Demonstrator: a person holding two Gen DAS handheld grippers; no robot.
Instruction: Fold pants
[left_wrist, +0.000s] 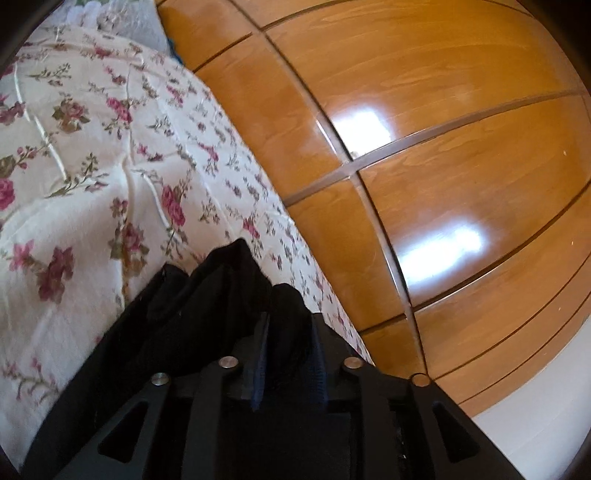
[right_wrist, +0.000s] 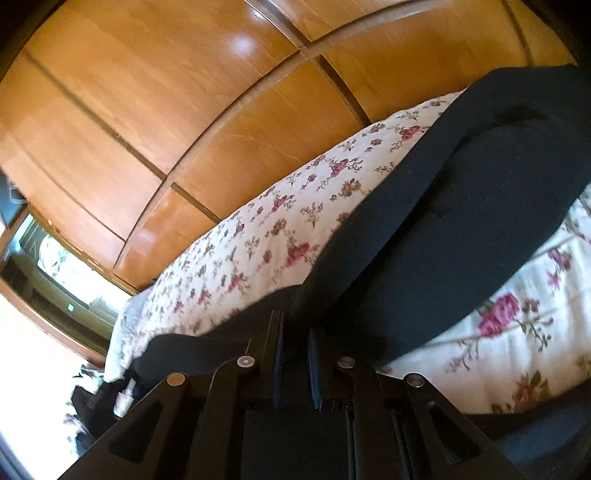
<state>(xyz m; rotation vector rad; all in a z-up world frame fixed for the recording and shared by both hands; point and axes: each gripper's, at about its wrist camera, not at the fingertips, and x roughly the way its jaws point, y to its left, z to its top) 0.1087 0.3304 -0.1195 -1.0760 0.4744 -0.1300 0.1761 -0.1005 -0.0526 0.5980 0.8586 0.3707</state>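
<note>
Two claws are on the black pants (right_wrist: 461, 221), which lie across the flowered bedspread (left_wrist: 92, 155) near the bed's edge, by the wooden wardrobe doors (left_wrist: 443, 129). My left claw (left_wrist: 290, 325) sits partly open with bunched dark cloth between its fingers; I can't tell whether the pads truly press on it. My right claw (right_wrist: 295, 332) is drawn nearly together, dark fabric lying between and under its tips, so I judge it has pinched an edge, though the blur leaves doubt. What matters next is the garment's long axis: from the right claw it runs away up and rightward across the bed. I'd carry the held end along that line, and the right hand looks better placed to do it.
</note>
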